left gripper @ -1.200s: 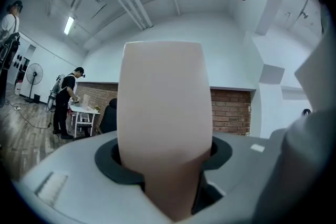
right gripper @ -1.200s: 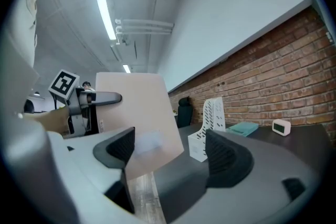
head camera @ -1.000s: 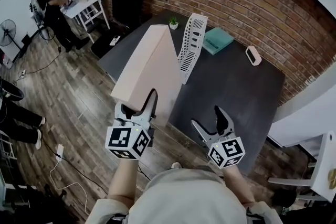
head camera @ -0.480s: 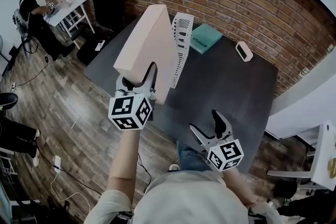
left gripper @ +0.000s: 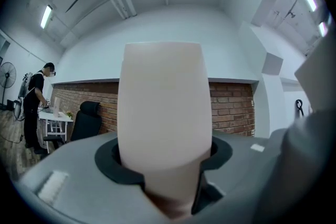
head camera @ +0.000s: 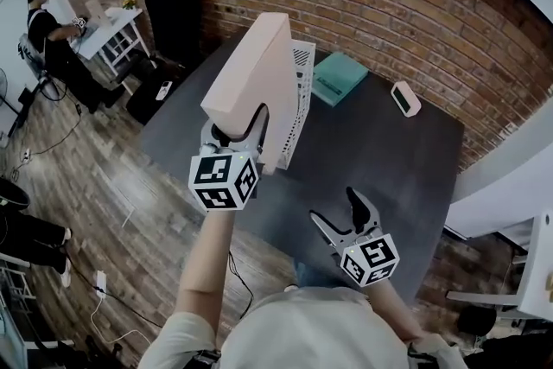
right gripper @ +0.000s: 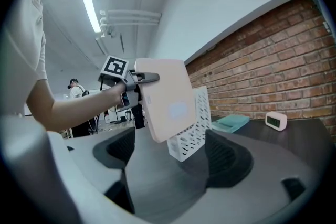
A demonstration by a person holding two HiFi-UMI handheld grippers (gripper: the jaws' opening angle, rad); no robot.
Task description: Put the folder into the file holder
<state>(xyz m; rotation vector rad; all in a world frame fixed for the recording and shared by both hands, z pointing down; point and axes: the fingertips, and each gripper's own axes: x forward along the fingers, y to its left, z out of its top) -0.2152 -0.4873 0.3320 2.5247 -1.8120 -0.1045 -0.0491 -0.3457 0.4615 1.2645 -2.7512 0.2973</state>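
Note:
A thick pale pink folder (head camera: 255, 82) hangs in the air, edge-on, with my left gripper (head camera: 239, 124) shut on its near end. In the left gripper view the folder (left gripper: 164, 113) fills the gap between the jaws. It hovers right against the near side of the white perforated file holder (head camera: 299, 91), which stands upright on the dark table (head camera: 380, 160). The right gripper view shows the folder (right gripper: 168, 102) in front of the file holder (right gripper: 193, 126). My right gripper (head camera: 340, 213) is open and empty over the table's near part.
A teal book (head camera: 339, 78) and a small white clock (head camera: 405, 98) lie at the table's far side by the brick wall. A black chair (head camera: 169, 4) stands past the far left corner. A person (head camera: 54, 39) works at a white desk far left.
My left gripper carried the folder forward and to the right, up to the file holder. The right gripper shifted a little forward over the table.

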